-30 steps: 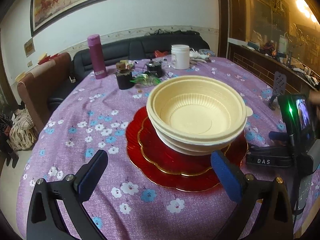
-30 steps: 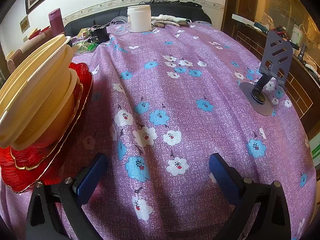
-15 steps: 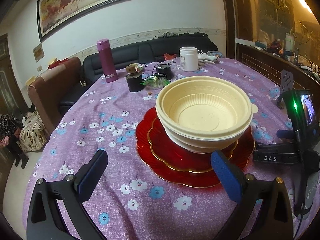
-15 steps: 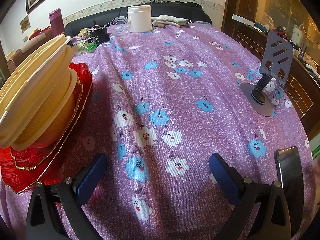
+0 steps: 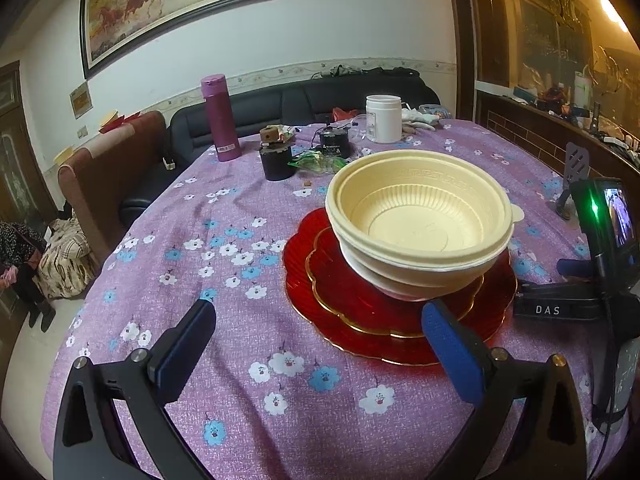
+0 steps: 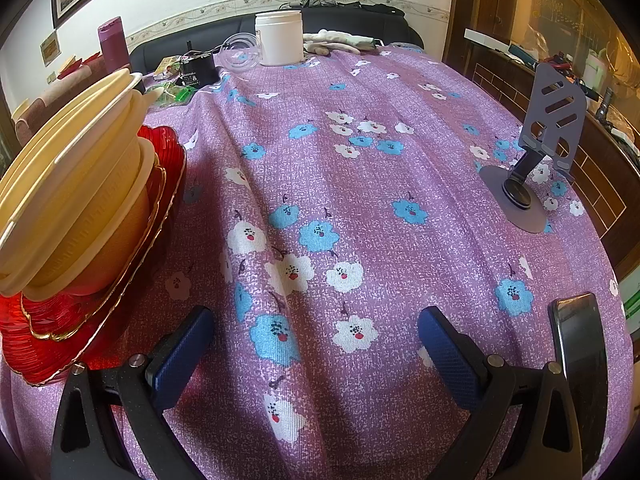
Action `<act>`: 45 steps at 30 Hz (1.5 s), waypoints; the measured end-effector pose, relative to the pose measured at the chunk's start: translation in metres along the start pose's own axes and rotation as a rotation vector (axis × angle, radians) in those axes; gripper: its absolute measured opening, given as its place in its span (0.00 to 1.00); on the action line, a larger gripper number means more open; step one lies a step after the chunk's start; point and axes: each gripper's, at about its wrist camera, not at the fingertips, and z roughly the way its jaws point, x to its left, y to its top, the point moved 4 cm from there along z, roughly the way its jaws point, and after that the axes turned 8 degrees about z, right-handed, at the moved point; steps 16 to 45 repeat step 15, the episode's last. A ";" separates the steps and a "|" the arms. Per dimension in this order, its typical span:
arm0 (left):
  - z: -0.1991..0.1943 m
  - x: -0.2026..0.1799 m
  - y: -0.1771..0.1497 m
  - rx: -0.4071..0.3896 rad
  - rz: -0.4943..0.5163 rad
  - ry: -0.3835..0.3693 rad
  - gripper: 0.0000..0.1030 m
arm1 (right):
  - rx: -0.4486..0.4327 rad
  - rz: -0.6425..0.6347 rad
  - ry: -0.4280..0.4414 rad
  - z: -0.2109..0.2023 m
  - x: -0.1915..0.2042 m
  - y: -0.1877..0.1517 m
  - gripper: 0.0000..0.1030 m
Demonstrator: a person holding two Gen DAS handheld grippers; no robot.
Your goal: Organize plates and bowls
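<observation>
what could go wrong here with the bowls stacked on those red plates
The nested cream bowls sit tilted and off-centre on the red plates, so a nudge from either open hand-held gripper could perhaps tip them. The tablecloth is wrinkled; dragging the plates might bunch it.

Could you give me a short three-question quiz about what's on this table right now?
1. True or false: the cream bowls sit nested on the red plates.
2. What stands nearer the bowls in the left wrist view? A) pink flask B) white jar C) black pot
3. Fill in: both the left gripper and the right gripper are ____ and hold nothing.

Key
1. True; the stack rests on two stacked red plates.
2. C
3. open
</observation>
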 end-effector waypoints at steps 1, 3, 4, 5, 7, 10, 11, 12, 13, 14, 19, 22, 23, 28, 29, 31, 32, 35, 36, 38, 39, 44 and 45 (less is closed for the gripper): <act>0.000 0.000 0.000 0.000 0.004 0.003 1.00 | 0.000 0.000 0.000 0.000 0.000 0.000 0.99; 0.000 0.000 -0.001 -0.002 0.007 0.009 1.00 | 0.000 0.000 0.000 0.000 0.000 0.000 0.99; 0.000 0.000 -0.001 -0.002 0.008 0.012 1.00 | 0.000 0.000 0.000 0.000 0.000 0.000 0.99; 0.001 0.000 -0.001 0.001 0.007 0.013 1.00 | 0.000 0.000 0.000 0.000 0.000 0.000 0.99; 0.002 0.000 -0.002 0.006 0.007 0.010 1.00 | 0.000 0.000 0.000 0.000 0.000 -0.001 0.99; 0.004 0.001 -0.003 0.023 -0.002 -0.012 1.00 | 0.000 0.000 0.000 0.000 0.000 0.000 0.99; 0.006 0.002 -0.004 0.033 -0.007 -0.030 1.00 | 0.000 0.000 0.000 0.000 0.000 0.000 0.99; 0.007 0.002 -0.004 0.040 -0.011 -0.038 1.00 | 0.000 0.000 0.000 0.000 0.000 0.000 0.99; 0.008 0.002 -0.006 0.052 -0.012 -0.042 1.00 | 0.000 0.000 0.000 0.000 0.000 0.000 0.99; 0.009 0.000 -0.007 0.061 -0.008 -0.046 1.00 | 0.000 0.000 0.000 0.000 -0.001 0.000 0.99; 0.010 -0.001 -0.008 0.063 -0.005 -0.051 1.00 | 0.000 0.000 0.000 0.000 0.000 0.000 0.99; 0.010 -0.001 -0.008 0.063 -0.005 -0.051 1.00 | 0.000 0.000 0.000 0.000 0.000 0.000 0.99; 0.010 -0.001 -0.008 0.063 -0.005 -0.051 1.00 | 0.000 0.000 0.000 0.000 0.000 0.000 0.99; 0.010 -0.001 -0.008 0.063 -0.005 -0.051 1.00 | 0.000 0.000 0.000 0.000 0.000 0.000 0.99; 0.010 -0.001 -0.008 0.063 -0.005 -0.051 1.00 | 0.000 0.000 0.000 0.000 0.000 0.000 0.99; 0.010 -0.001 -0.008 0.063 -0.005 -0.051 1.00 | 0.000 0.000 0.000 0.000 0.000 0.000 0.99; 0.010 -0.001 -0.008 0.063 -0.005 -0.051 1.00 | 0.000 0.000 0.000 0.000 0.000 0.000 0.99; 0.010 -0.001 -0.008 0.063 -0.005 -0.051 1.00 | 0.000 0.000 0.000 0.000 0.000 0.000 0.99; 0.010 -0.001 -0.008 0.063 -0.005 -0.051 1.00 | 0.000 0.000 0.000 0.000 0.000 0.000 0.99; 0.010 -0.001 -0.008 0.063 -0.005 -0.051 1.00 | 0.000 0.000 0.000 0.000 0.000 0.000 0.99; 0.010 -0.001 -0.008 0.063 -0.005 -0.051 1.00 | 0.000 0.000 0.000 0.000 0.000 0.000 0.99; 0.010 -0.001 -0.008 0.063 -0.005 -0.051 1.00 | 0.000 0.000 0.000 0.000 0.000 0.000 0.99; 0.010 -0.001 -0.008 0.063 -0.005 -0.051 1.00 | 0.000 0.000 0.000 0.000 0.000 0.000 0.99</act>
